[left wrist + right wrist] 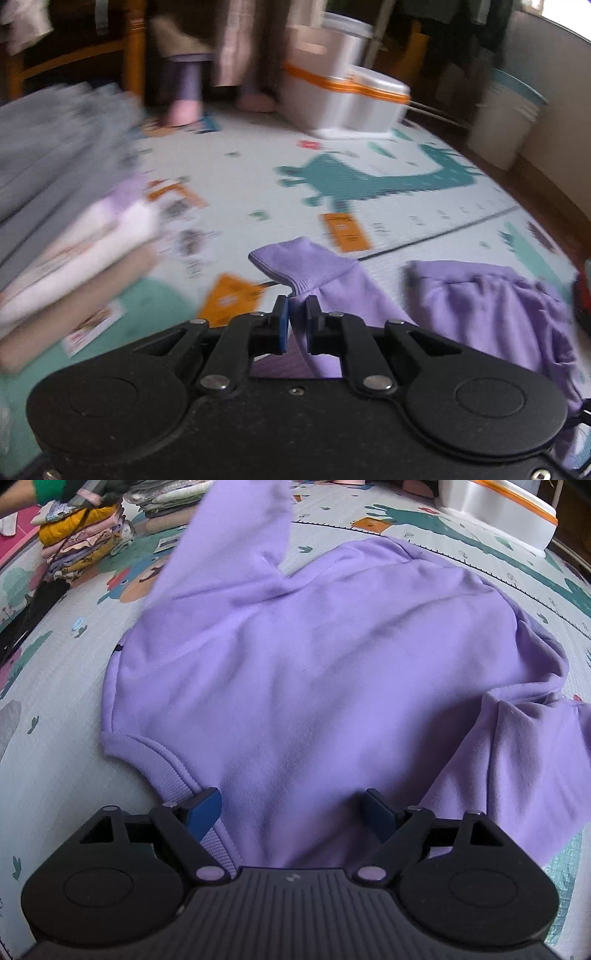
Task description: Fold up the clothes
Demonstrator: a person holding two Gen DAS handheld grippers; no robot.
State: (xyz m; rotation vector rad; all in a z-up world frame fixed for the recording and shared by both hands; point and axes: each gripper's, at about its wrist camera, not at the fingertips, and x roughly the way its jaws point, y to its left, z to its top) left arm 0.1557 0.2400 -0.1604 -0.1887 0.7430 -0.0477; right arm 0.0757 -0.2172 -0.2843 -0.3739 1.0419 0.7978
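A lilac sweatshirt (314, 657) lies spread on the patterned play mat (55, 775), its ribbed hem nearest the right wrist camera. My right gripper (293, 812) stands open above the hem edge, nothing between its blue pads. One sleeve (240, 535) is lifted up and across at the top left of that view. In the left wrist view my left gripper (297, 317) is shut on that sleeve (325, 295) just below its ribbed cuff (299, 262), held above the mat. The rest of the sweatshirt (498, 310) lies to the right.
Stacks of folded clothes (74, 221) sit at the left; the same piles (85, 542) show at top left of the right wrist view. A white bin with an orange band (343, 96) stands at the mat's far edge. A person's legs (184, 88) stand behind.
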